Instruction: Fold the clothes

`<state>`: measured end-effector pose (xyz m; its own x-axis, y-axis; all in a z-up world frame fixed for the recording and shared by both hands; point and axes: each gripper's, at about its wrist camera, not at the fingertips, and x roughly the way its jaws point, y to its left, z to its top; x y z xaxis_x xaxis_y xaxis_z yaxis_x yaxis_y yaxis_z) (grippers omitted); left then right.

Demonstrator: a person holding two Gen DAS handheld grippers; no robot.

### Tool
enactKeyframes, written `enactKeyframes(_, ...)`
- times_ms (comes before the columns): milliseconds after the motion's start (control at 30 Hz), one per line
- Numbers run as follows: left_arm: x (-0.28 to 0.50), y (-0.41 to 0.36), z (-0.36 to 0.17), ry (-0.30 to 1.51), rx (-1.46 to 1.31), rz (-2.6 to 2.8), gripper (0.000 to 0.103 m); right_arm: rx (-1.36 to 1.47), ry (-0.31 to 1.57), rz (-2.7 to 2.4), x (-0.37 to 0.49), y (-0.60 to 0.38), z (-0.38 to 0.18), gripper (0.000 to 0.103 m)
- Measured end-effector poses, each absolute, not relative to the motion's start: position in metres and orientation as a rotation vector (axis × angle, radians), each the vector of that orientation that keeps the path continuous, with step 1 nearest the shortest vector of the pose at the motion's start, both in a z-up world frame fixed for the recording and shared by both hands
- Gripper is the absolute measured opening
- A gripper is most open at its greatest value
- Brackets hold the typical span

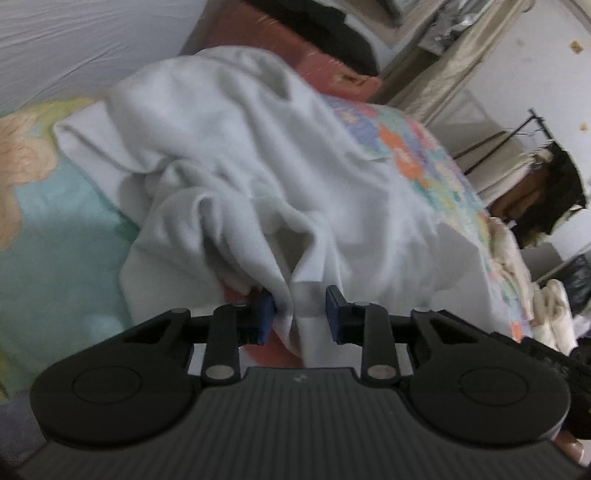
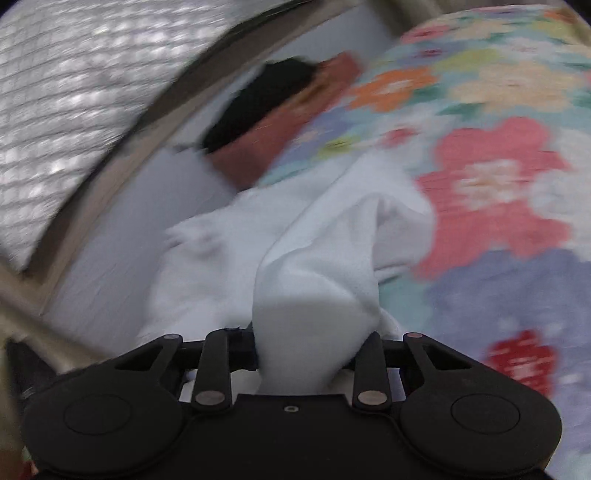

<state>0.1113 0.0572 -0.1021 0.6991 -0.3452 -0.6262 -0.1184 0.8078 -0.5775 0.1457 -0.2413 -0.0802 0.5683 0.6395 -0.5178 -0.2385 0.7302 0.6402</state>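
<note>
Spreading across the whole scene is a bed dressed in a floral quilt (image 1: 424,155), mint green at the left of the left wrist view, busy with orange, pink and lilac flowers toward the right, and on it lies a white garment (image 1: 258,166) in a rumpled heap. Behind it, a reddish pillow (image 1: 325,66) with a dark cloth (image 1: 332,33) on top sits against the pale wall; further right there's a beige curtain (image 1: 443,74), then a clothes rack (image 1: 524,129) with dark clothing hanging off it. The garment's long axis runs from the far left of the bed down toward the camera, and its near edge drops between the fingers of the left gripper (image 1: 300,314), whose blue pads (image 1: 266,314) sit moderately apart with a fold of white fabric hanging in the gap, not visibly pinched. Over to the right wrist view, heavily smeared by motion: a shiny textured panel (image 2: 66,92) at the left, the pillow mid-frame, big blurred flowers on the right. The right gripper (image 2: 314,350) has a thick bunch of the white cloth filling the space between its fingers, which are covered by it, apparently clamped on it. The fingertips themselves are buried and impossible to make out.
</note>
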Motion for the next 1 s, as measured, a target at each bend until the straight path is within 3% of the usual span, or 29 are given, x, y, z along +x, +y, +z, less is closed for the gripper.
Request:
enactKeyframes(167,0.108,0.059,-0.082,0.769,-0.564,-0.11,0.028,0.462,0.754,0.669,0.126,-0.222,-0.049,0.033)
enactKeyframes(233,0.109,0.064,-0.081,0.789,-0.528,-0.051,0.031,0.416,0.743,0.601,0.122,-0.227,-0.045,0.038)
enactKeyframes(300,0.11,0.068,-0.08,0.809,-0.491,0.008,0.038,0.463,0.744,0.512,0.12,-0.246,-0.049,0.043)
enactKeyframes(367,0.111,0.073,-0.079,0.828,-0.453,0.067,0.055,0.57,0.743,0.452,0.12,-0.271,-0.054,0.053)
enactKeyframes(500,0.112,0.082,-0.077,0.865,-0.377,0.185,0.068,0.703,0.73,0.345,0.125,-0.309,-0.066,0.075)
enactKeyframes(600,0.115,0.095,-0.091,0.901,-0.603,0.098,0.076,0.723,0.771,0.296,0.133,-0.316,-0.082,0.077)
enactKeyframes(733,0.119,0.08,-0.107,0.896,-0.662,-0.038,0.072,0.747,0.891,0.32,0.148,-0.308,-0.113,0.079)
enactKeyframes(833,0.121,0.069,-0.113,0.865,-0.705,-0.136,0.056,0.691,0.879,0.334,0.154,-0.294,-0.118,0.078)
enactKeyframes(867,0.122,0.067,-0.116,0.865,-0.743,-0.177,0.053,0.656,0.873,0.344,0.156,-0.288,-0.115,0.075)
enactKeyframes(933,0.121,0.059,-0.12,0.866,-0.757,-0.213,0.043,0.638,0.871,0.381,0.158,-0.278,-0.115,0.056)
enactKeyframes(1000,0.122,0.052,-0.121,0.869,-0.737,-0.225,0.035,0.632,0.881,0.424,0.158,-0.268,-0.118,0.046)
